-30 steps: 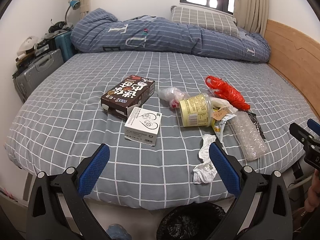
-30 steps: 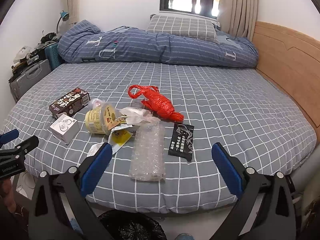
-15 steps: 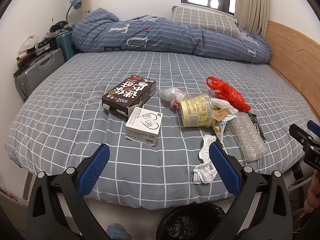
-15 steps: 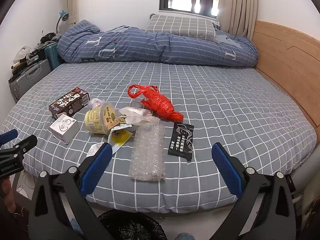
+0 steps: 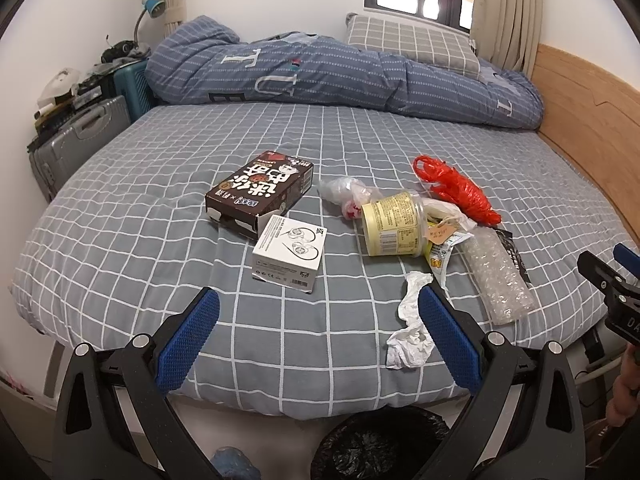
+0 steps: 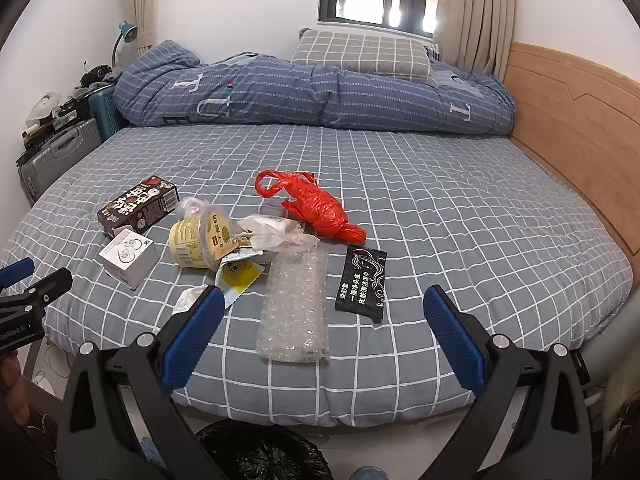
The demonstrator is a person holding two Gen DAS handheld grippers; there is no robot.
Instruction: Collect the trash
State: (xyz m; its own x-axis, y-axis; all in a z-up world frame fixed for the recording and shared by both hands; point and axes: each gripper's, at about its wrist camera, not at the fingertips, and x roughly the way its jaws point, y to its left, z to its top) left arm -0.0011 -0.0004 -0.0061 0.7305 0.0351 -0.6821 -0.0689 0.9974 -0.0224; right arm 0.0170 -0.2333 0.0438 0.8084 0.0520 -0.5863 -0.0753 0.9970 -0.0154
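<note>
Both the left hand-held gripper (image 5: 318, 332) and the right hand-held gripper (image 6: 324, 332) are hovering with jaws wide apart, empty, above the grey checked bed (image 6: 460, 208), where a red plastic bag (image 6: 320, 208), a clear bubble-wrap sheet (image 6: 294, 312) and a brown cardboard box (image 5: 260, 192) are lying; a black-lined bin (image 6: 260, 454) is sitting below on the floor.

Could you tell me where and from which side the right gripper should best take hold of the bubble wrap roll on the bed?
Probably across its near end. The bubble wrap roll lies lengthwise, pointing away from the right gripper, which is open. Come straight in from the bed's near edge, fingers straddling its narrow width; the soft roll should squash and hold.
</note>
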